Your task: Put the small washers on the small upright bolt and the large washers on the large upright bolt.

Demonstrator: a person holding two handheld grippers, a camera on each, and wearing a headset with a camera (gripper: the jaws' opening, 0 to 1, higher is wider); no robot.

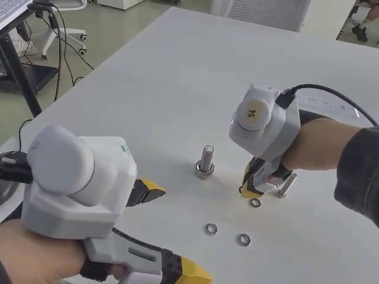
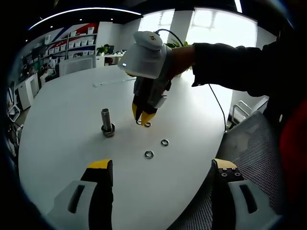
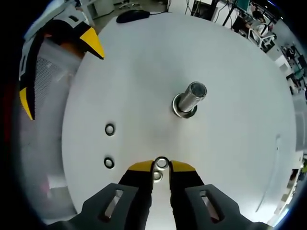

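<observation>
**Right tongs tip-down over a washer near the large bolt**

We are holding the right tongs [image 1: 251, 190] tips-down on the white surface [image 1: 177, 77]. They are narrowed to a slit around a washer [image 3: 162, 163], and we cannot tell whether it is pinched. The left tongs [image 2: 162, 164] are hovering wide open and empty. The large bolt [image 1: 206, 158] is standing upright nearby, with two loose washers [image 1: 211, 229] lying apart from it.
</observation>
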